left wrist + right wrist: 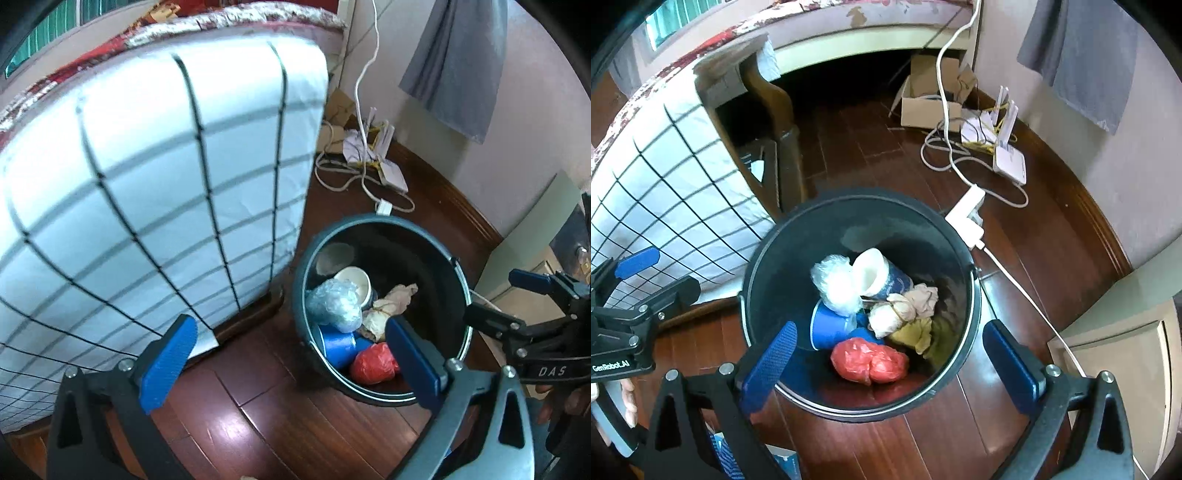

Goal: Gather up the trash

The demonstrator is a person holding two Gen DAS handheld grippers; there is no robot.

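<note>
floor [923,443]: my glossy dark wood planks
bin [964,266]: dark smooth plastic, metal rim
red bag [870,363]: crinkled shiny plastic
my finger pads [768,365]: ribbed blue plastic

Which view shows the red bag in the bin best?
Right wrist view: the red bag lies whole and unobstructed at the near side of the bin. In the left wrist view the red bag is partly hidden behind a blue pad of that claw.
</note>
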